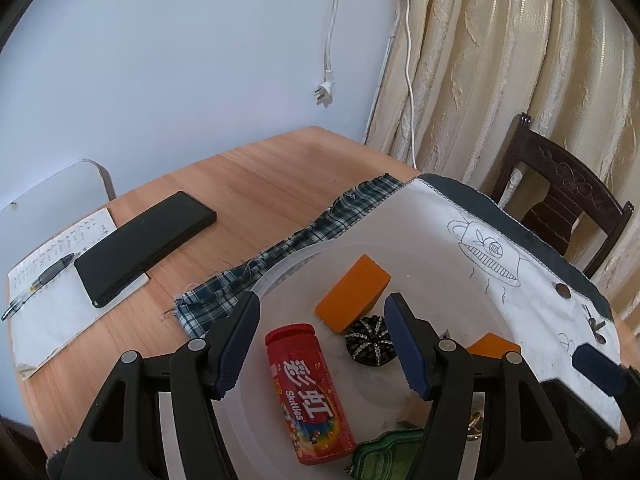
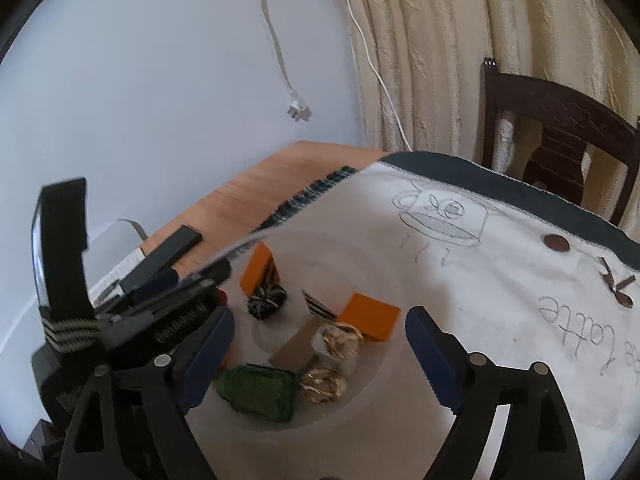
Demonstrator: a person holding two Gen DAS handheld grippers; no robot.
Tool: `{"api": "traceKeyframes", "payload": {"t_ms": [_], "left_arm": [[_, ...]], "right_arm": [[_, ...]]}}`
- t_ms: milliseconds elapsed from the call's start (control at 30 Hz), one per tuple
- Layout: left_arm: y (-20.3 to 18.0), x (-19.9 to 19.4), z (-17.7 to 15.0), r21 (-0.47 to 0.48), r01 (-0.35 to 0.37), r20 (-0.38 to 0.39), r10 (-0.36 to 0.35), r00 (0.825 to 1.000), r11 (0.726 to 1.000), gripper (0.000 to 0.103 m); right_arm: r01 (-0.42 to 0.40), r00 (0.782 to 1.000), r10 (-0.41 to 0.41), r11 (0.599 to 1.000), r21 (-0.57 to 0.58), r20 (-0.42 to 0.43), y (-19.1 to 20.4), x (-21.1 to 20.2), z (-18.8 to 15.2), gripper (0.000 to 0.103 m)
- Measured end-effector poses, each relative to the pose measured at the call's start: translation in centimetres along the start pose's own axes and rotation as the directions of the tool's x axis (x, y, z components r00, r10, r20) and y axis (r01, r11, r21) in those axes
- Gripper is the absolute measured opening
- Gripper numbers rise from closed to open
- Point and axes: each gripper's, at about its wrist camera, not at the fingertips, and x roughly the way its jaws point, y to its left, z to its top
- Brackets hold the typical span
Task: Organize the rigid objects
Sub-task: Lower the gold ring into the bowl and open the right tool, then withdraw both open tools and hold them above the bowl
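Wooden bench (image 1: pixel 256 176) carries a white printed cloth (image 1: pixel 532 280). On the cloth: clear round tray (image 1: pixel 280 276). In the tray, red Skittles bottle (image 1: pixel 308 392) lying at 6 o'clock, large orange block (image 1: pixel 352 292) at 12, black beaded ornament (image 1: pixel 370 344) centre, green case (image 2: pixel 258 388) and gold rings (image 2: pixel 340 338) nearby. Left gripper (image 1: pixel 320 348): jaws wide open above the bottle, empty. Right gripper (image 2: pixel 316 360): jaws wide open, empty, over the tray.

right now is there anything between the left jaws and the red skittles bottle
Nothing visible. The left gripper is open and the red Skittles bottle lies on its side in the clear tray directly between the jaws. The nearest neighbours, the black beaded piece and the green pouch, sit off to its right.
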Motion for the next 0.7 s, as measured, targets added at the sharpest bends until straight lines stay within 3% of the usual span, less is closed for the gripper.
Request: {"api": "traceKeyframes", "payload": {"t_ms": [433, 700], "left_arm": [[0.0, 0.1, -0.1, 0.003, 0.004, -0.001, -0.004, 1.0, 1.0, 0.067], [-0.3, 0.1, -0.2, 0.017, 0.013, -0.004, -0.013, 1.0, 1.0, 0.067]], "right_arm": [[0.094, 0.995, -0.092, 0.995, 0.042, -0.049, -3.2, -0.2, -2.1, 0.091], [0.201, 0.976, -0.195, 0.978, 0.053, -0.093, -4.4, 1.2, -2.0, 0.091]]}}
